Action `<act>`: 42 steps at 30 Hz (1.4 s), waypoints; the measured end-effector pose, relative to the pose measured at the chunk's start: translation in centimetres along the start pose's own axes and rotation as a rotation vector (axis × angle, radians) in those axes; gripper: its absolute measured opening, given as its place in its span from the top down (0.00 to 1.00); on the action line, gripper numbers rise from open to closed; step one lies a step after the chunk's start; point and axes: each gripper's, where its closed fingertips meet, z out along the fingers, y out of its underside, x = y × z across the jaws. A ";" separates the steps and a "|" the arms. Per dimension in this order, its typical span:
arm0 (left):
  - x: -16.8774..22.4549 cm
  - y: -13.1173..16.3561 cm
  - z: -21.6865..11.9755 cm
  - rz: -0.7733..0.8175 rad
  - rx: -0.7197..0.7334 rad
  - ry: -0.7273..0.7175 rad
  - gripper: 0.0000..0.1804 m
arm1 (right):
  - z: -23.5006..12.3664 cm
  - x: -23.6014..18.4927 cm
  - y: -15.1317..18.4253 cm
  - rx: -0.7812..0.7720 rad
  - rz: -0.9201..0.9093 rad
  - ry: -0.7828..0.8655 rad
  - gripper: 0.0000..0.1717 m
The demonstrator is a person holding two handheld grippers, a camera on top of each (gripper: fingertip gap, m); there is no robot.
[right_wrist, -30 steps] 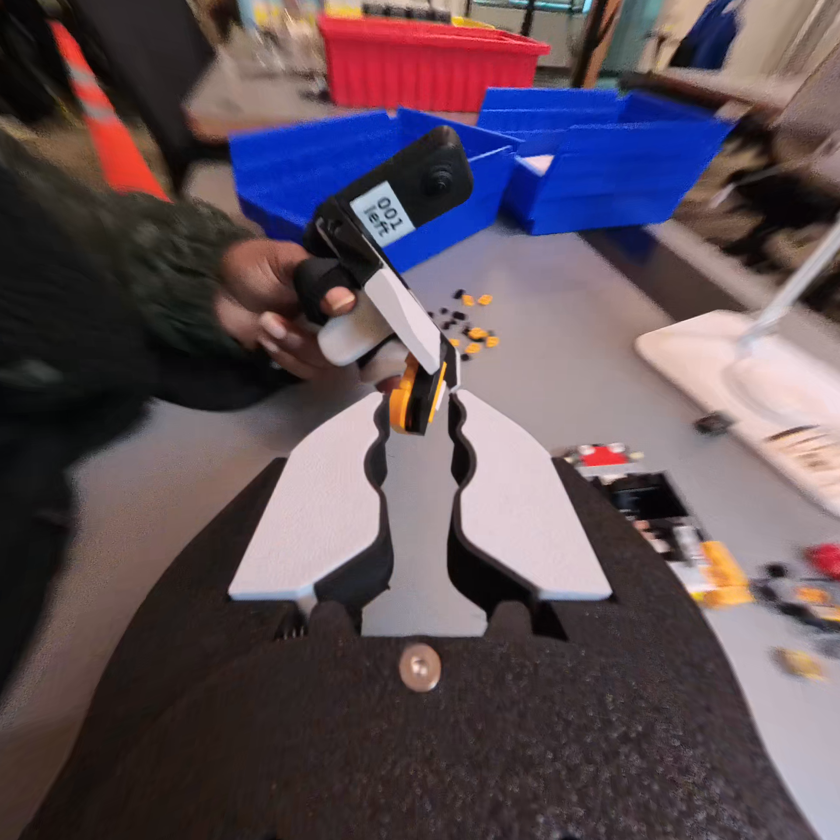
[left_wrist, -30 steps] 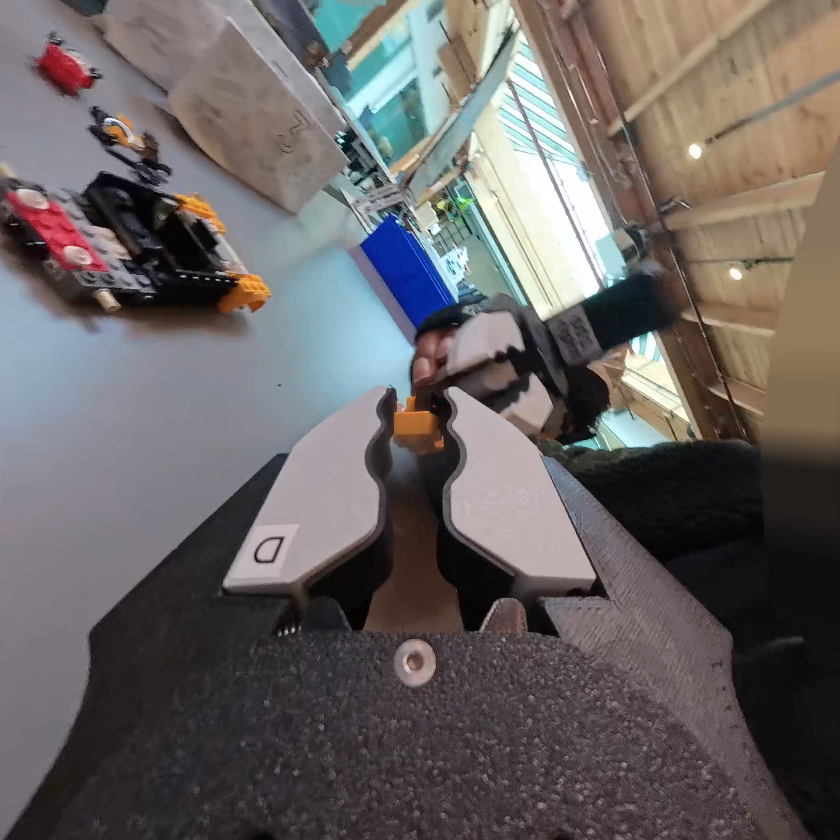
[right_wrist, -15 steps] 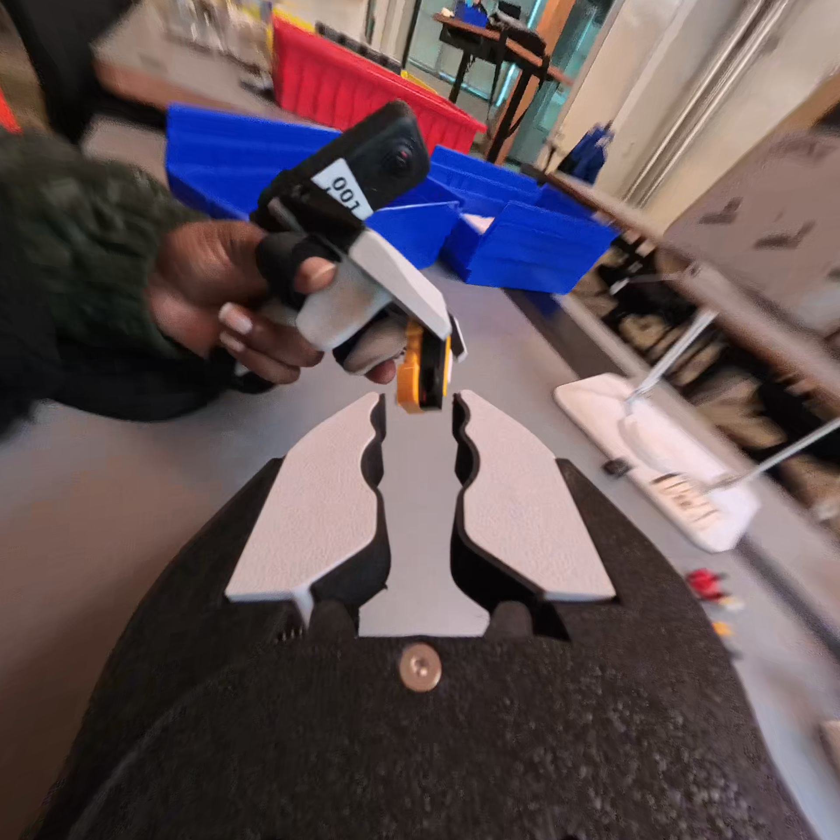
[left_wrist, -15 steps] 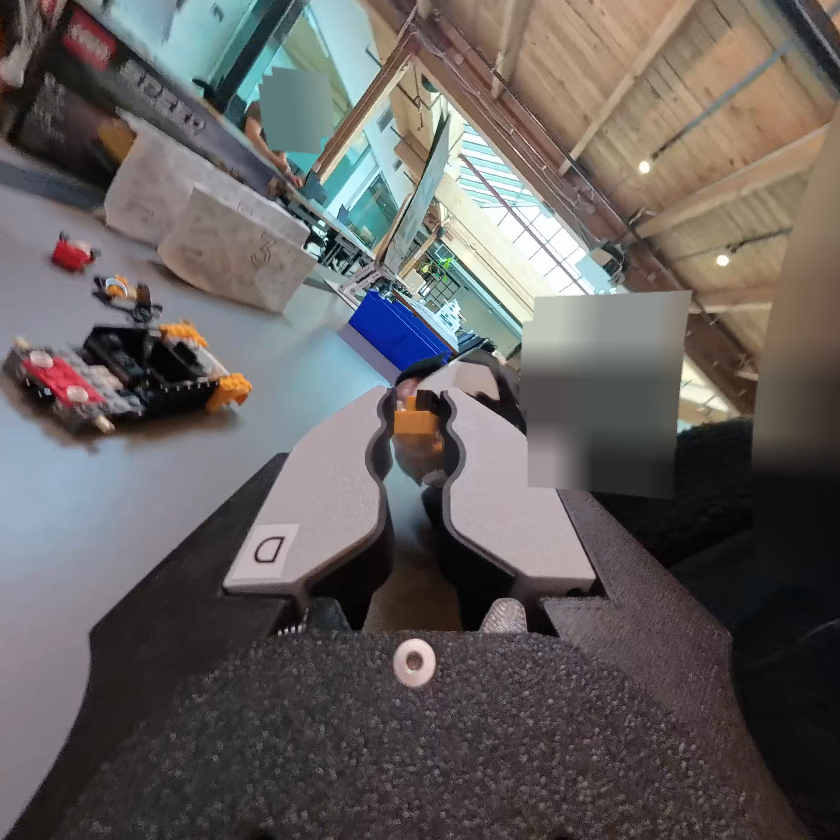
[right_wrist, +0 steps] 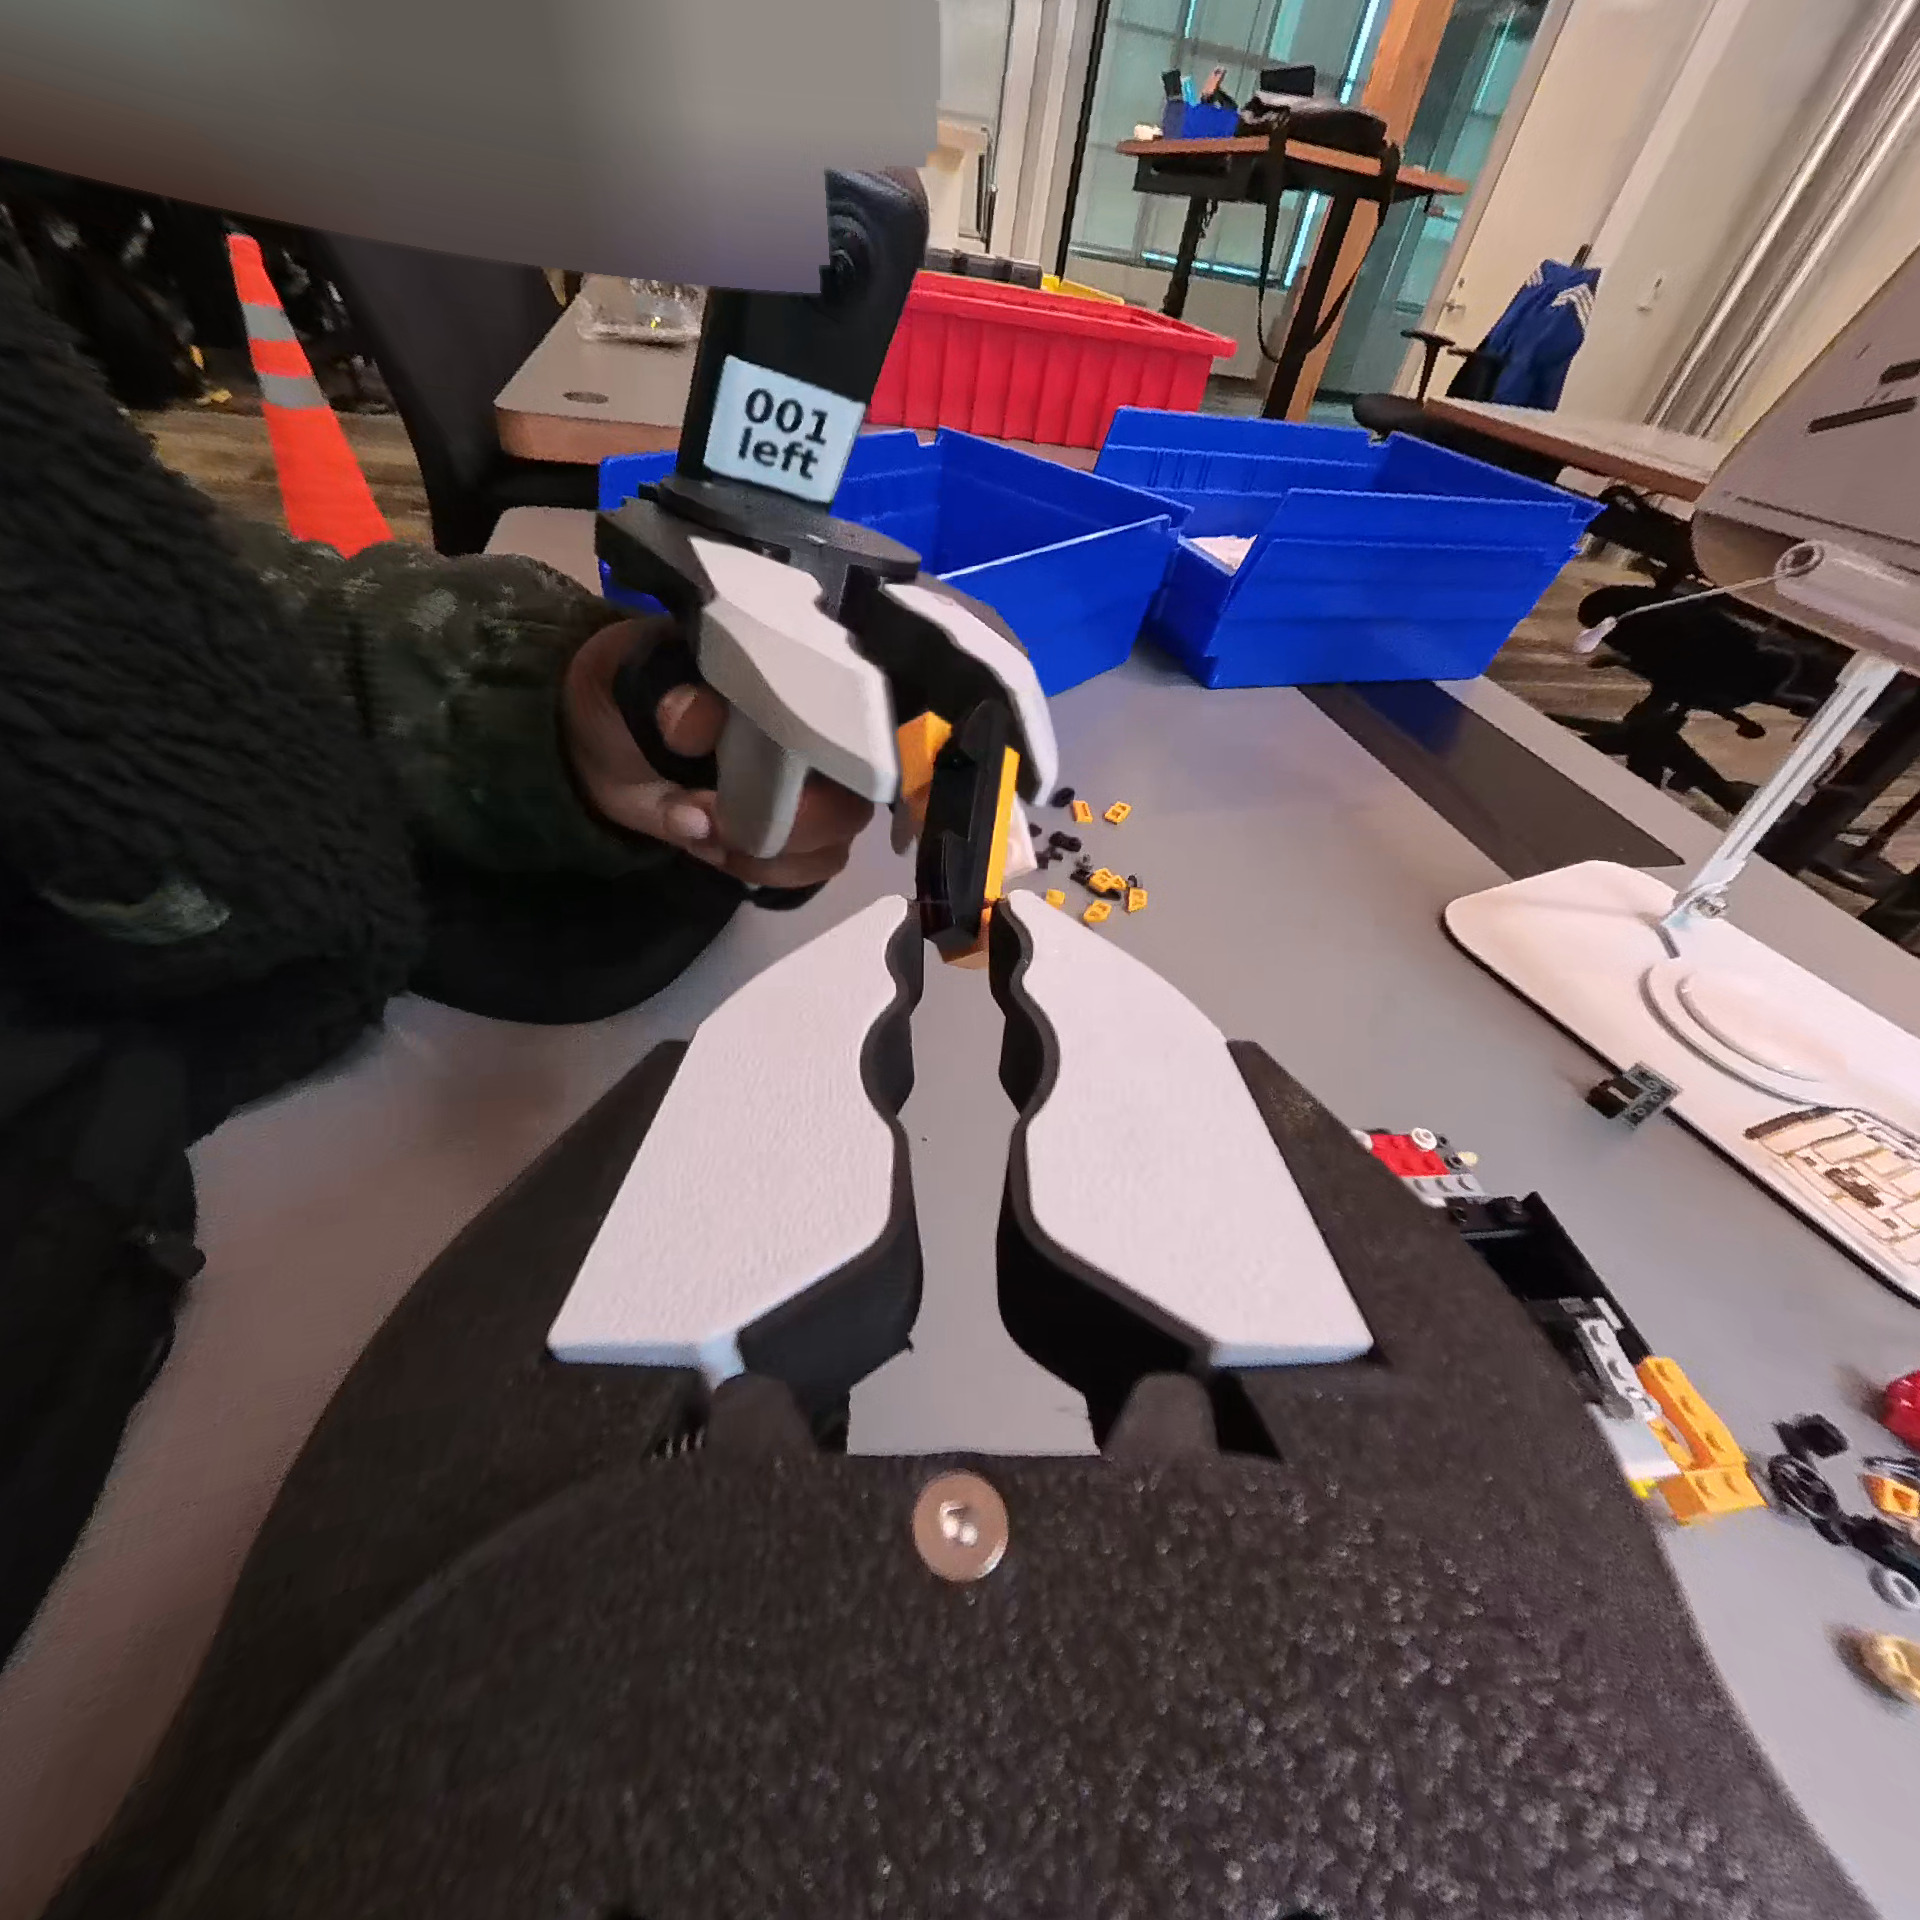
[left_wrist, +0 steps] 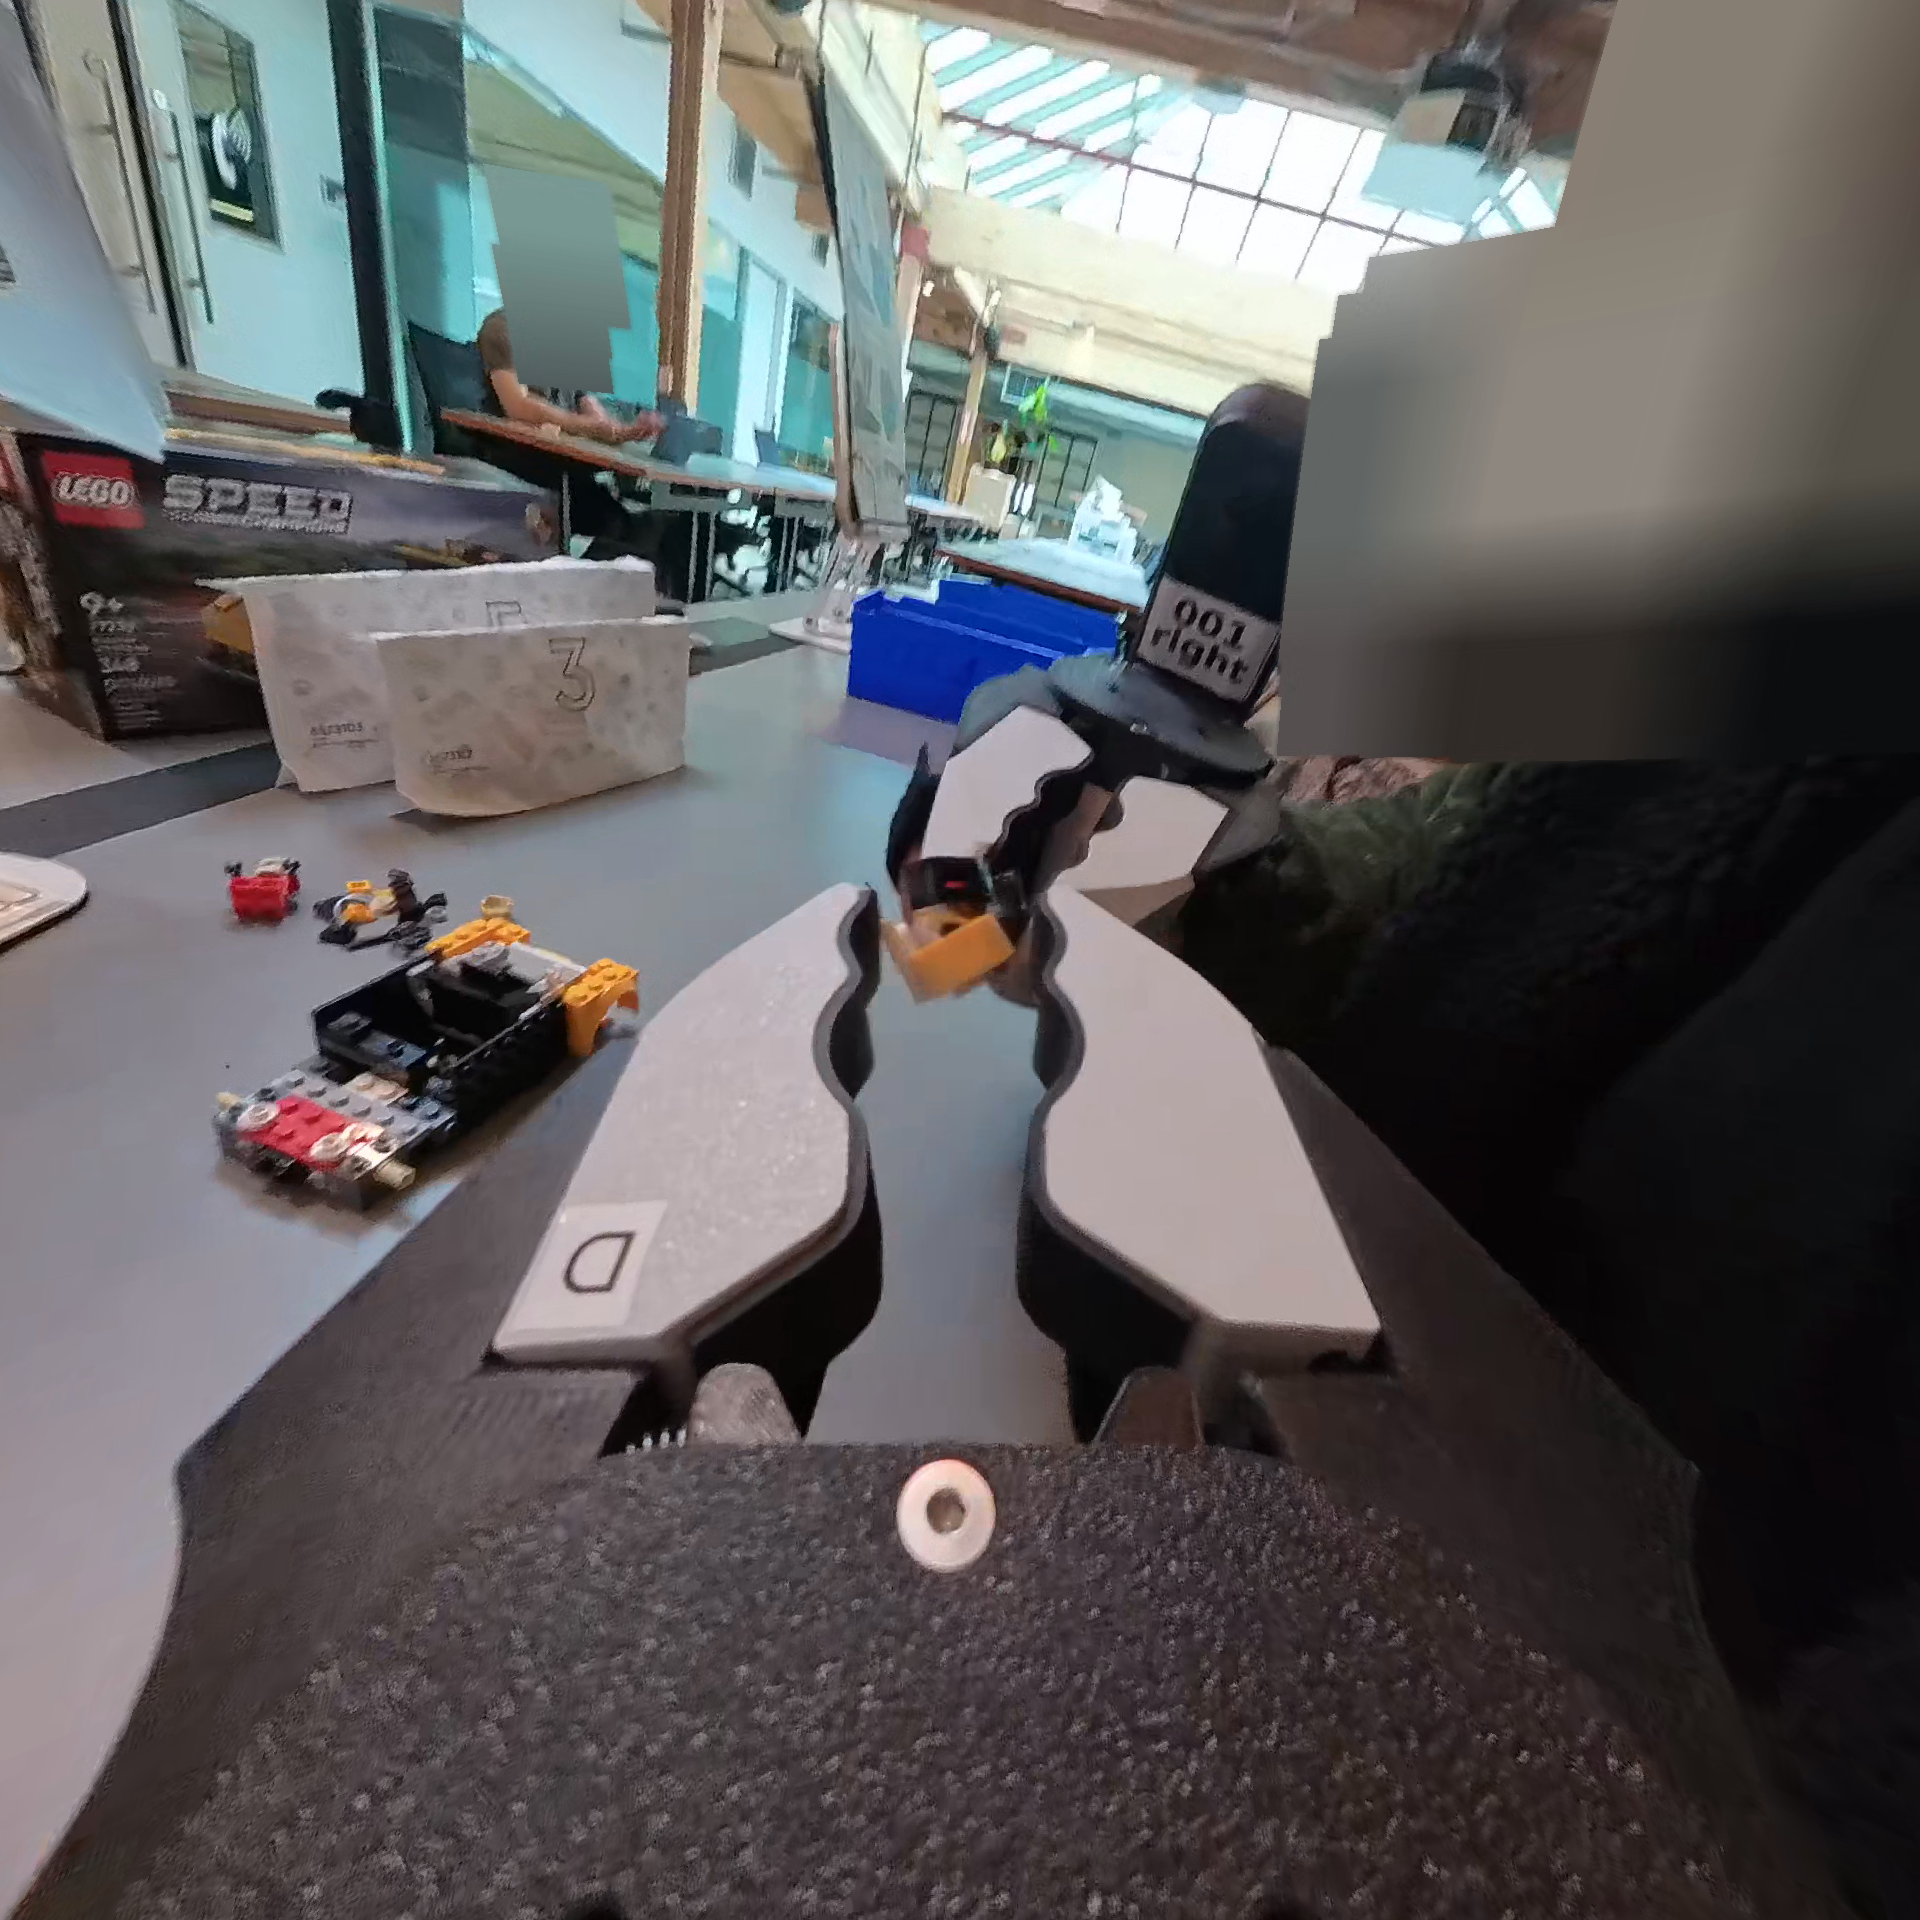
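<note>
Slippage worries us: right tool (right_wrist: pixel 954 920) pinches only the lower tip of the orange-and-black toy-brick piece (right_wrist: pixel 961 821), mid-frame above the grey bench (right_wrist: pixel 1299 831); whether left tool (left_wrist: pixel 954 920) presses it, we cannot tell.

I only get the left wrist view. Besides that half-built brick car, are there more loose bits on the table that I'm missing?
Observer: Yes. The right wrist view shows a scatter of small orange and black pieces on the grey table.
Operator: I see one blue bin. Any other colours?
Observer: A red bin stands behind several blue bins.
Operator: Anything off the table?
Observer: An orange traffic cone stands at the far left.
</note>
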 end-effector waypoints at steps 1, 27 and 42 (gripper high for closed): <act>-0.3 0.3 -0.1 0.006 -0.021 -0.014 0.88 | 0.0 0.1 0.1 -0.001 0.002 -0.003 0.93; -3.2 5.1 0.2 -0.496 -0.170 -0.034 0.86 | -0.2 1.1 3.4 -0.224 -0.820 0.238 0.94; 0.1 3.2 0.4 -0.446 -0.136 0.171 0.95 | 0.0 -0.1 2.7 -0.113 -0.456 0.083 0.90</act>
